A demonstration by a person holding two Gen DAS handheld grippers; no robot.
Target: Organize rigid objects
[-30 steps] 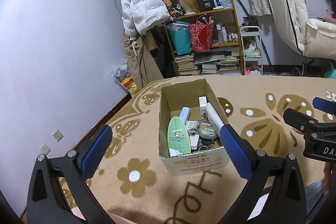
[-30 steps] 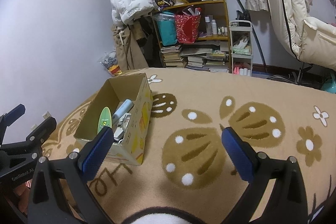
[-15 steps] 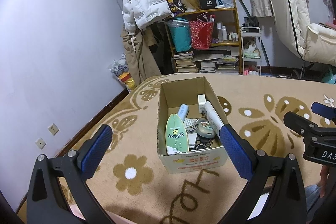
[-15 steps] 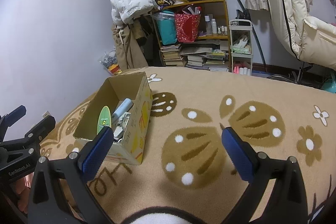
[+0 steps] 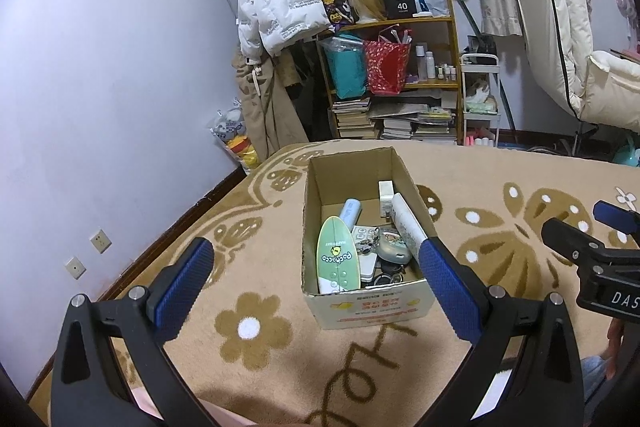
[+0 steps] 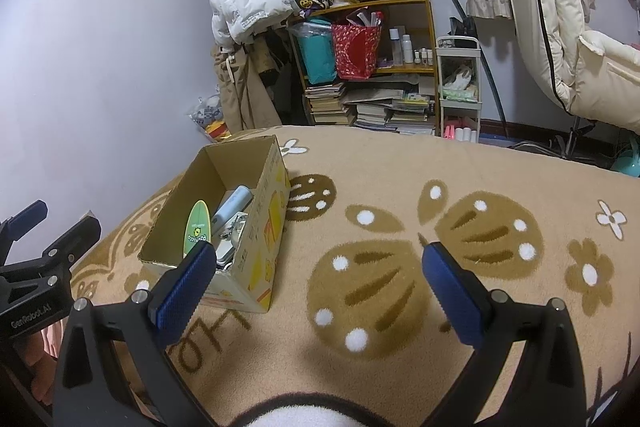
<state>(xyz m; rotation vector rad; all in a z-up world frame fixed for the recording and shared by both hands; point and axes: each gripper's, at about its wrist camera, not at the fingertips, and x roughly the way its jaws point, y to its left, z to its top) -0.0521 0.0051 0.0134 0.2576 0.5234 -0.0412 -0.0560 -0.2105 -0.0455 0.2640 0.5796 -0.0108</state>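
An open cardboard box (image 5: 370, 303) stands on a tan blanket with brown flower and butterfly patterns; it also shows in the right wrist view (image 6: 268, 227). Inside lie a green surfboard-shaped toy (image 5: 337, 259), a pale blue tube (image 5: 350, 211), a white charger (image 5: 386, 191), a white stick (image 5: 408, 221), a grey keyring gadget (image 5: 390, 247) and keys. My left gripper (image 5: 316, 277) is open and empty, held above and in front of the box. My right gripper (image 6: 316, 275) is open and empty, right of the box over the blanket.
The blanket (image 6: 400, 211) ends at a lilac wall (image 5: 100, 87) on the left. Behind it stand a cluttered shelf (image 5: 396, 83) with books and bags, a white puffer jacket (image 5: 276, 7), a small white trolley (image 5: 480, 99) and a cream chair (image 5: 580, 67).
The left gripper has risen and pulled back a little, so the box sits slightly lower in its view. The right gripper has barely moved. Both stay open.
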